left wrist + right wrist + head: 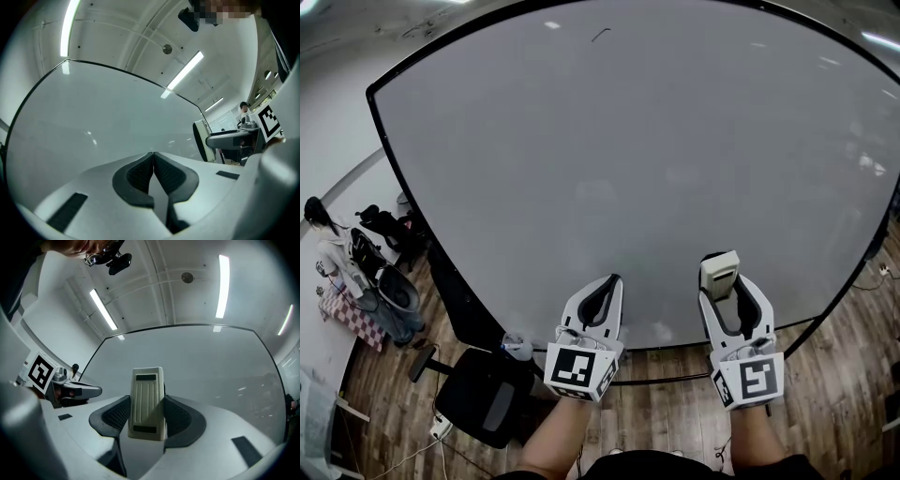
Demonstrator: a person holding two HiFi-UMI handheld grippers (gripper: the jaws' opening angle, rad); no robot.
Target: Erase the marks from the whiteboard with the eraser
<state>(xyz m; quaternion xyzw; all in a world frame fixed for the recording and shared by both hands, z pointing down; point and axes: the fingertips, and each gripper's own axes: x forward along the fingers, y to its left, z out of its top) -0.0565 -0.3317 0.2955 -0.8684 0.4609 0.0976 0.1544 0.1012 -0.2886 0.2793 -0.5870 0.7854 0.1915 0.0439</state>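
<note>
**Eraser gripped, one mark to clear**
Left gripper (612, 281): jaws pressed together, empty. Right gripper (727, 286): clamped on the cream ribbed plastic eraser (719, 271), low before the large black-framed whiteboard (628, 159). A short dark stroke (600, 35) sits near the top edge; reach up, press the wiping face flat, stroke firmly.

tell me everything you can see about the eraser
The eraser is an off-white, plastic-looking block with rounded corners, a ribbed back and two dark slots, one near each end. It is clamped by its sides between the dark pads of the right tool, its far end sticking out beyond them. It is held before the lower part of the whiteboard; contact cannot be told.
</note>
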